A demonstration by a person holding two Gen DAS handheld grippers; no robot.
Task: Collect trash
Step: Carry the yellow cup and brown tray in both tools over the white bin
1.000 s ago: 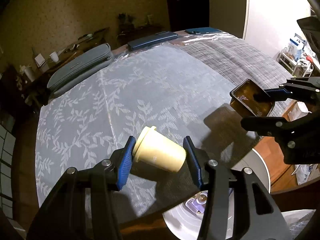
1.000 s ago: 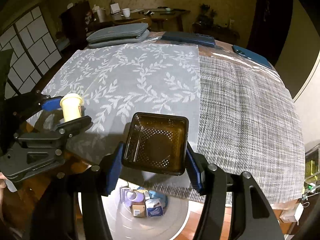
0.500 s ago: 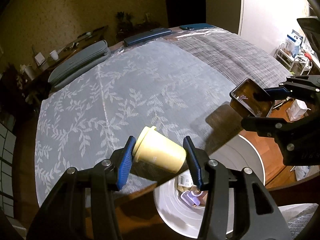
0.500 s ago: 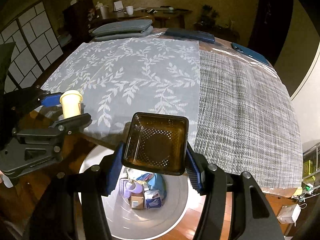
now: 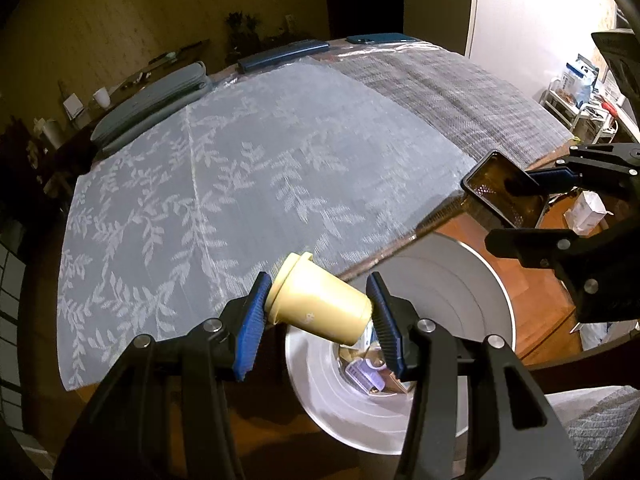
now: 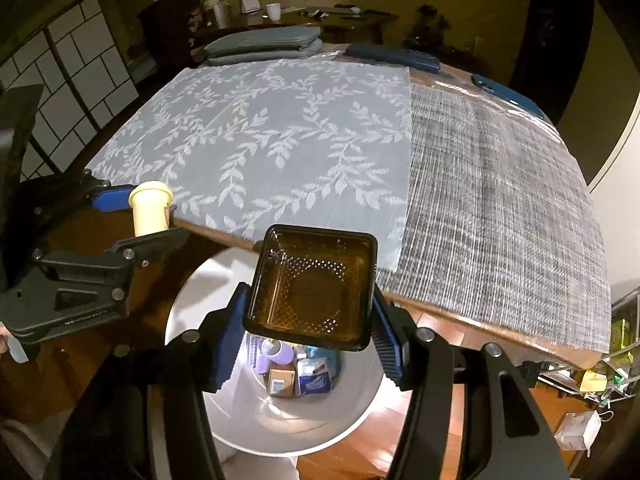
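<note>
Left tool [image 5: 318, 312] clamps a cup [image 5: 320, 306], right tool [image 6: 308, 320] a tray [image 6: 312, 288], both over the bin [image 6: 240, 420]; only dropping remains.

Bin [image 6: 224, 420] on the floor just off the near edge of the table [image 6: 492, 332], with boxes and wrappers [image 6: 296, 376] in its bottom. Tray [image 6: 312, 288] above the bin's mouth; cup [image 5: 320, 304] on its side over the bin's left rim, at the table's near edge. Leaf-print cloth [image 6: 272, 136] on the table's left part, woven mat [image 6: 492, 184] to its right, stacked cushions [image 6: 264, 44] at the far edge.
</note>
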